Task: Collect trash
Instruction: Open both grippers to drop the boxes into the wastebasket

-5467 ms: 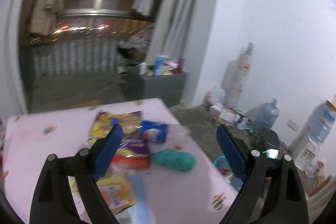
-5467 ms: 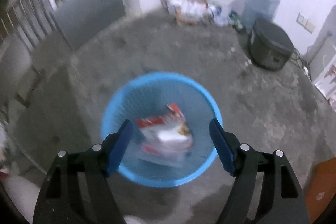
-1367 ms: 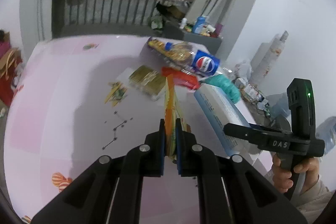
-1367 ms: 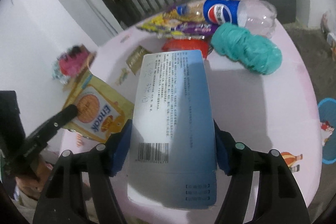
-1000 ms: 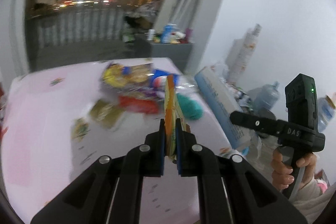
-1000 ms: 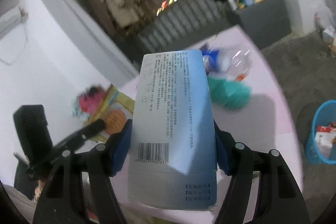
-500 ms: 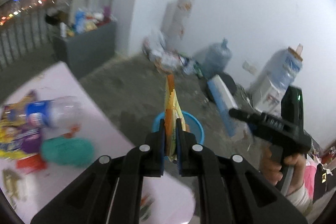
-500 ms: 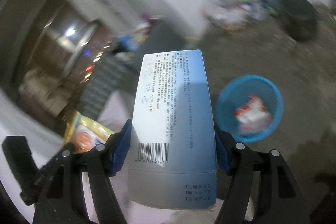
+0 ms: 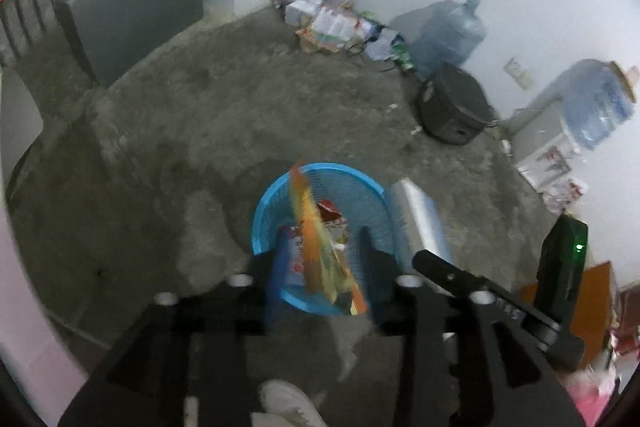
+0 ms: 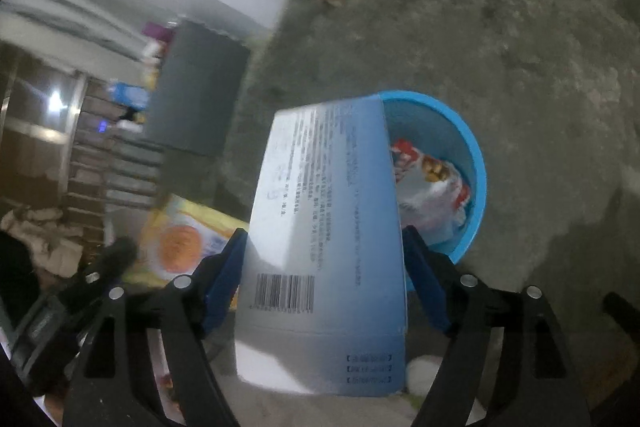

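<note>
Trash, three items: round blue plastic mesh basket (image 9: 362,187) is seen on grey concrete floor (image 9: 192,131), wrappers inside. Pale blue printed cardboard box (image 10: 326,243) sits between right gripper (image 10: 324,263) jaws, just widened. Yellow-orange snack wrapper (image 9: 320,251) is seen loose between left gripper (image 9: 320,259) jaws, just spread, above basket.

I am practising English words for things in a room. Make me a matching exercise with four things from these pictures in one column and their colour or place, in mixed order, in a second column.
Things:
1. basket
2. box
3. snack packet
4. cooker

Descriptions:
a. black, standing on the floor near the white wall
b. blue and round, with wrappers inside
c. orange and yellow, thin, seen edge-on over the basket
d. light blue and white, with a barcode and small print

Pairs: 1-b, 2-d, 3-c, 4-a
</note>
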Available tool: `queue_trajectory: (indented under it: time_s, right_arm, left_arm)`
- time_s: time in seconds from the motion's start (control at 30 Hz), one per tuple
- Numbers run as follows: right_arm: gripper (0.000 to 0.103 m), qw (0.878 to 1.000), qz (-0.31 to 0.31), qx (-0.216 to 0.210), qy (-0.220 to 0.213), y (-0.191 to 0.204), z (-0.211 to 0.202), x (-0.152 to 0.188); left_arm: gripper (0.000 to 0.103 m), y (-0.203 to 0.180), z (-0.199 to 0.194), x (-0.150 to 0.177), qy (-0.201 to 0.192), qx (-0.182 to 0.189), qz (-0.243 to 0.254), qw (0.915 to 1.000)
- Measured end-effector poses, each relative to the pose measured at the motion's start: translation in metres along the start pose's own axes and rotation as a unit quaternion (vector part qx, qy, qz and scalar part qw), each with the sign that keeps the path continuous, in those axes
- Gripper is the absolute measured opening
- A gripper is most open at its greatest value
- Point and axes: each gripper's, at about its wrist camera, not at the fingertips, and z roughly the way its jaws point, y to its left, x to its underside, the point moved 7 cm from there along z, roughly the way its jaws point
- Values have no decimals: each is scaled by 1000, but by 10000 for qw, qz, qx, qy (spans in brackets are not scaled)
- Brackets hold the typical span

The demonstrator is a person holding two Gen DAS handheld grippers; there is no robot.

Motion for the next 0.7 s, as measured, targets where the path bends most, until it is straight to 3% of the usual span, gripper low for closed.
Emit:
queue_trajectory:
  time_s: [0.1, 0.17, 0.33, 0.7]
  right_arm:
    - [74, 9989, 226, 406, 36, -22, 26, -12]
    - [74, 9984, 310, 481, -6, -33, 28, -12]
    - [74, 9967, 596, 552, -65, -48, 29, -7]
    - [74, 9957, 181, 888, -210, -41, 30, -2]
  left_arm:
    - [47, 4, 20, -5, 52, -155, -139, 9998]
    - [52, 6, 21, -2, 26, -140, -247, 9996]
    - [54, 12, 22, -4, 1, -411, -196, 9990]
    - [54, 39, -14, -18, -573, -813, -1279, 9868]
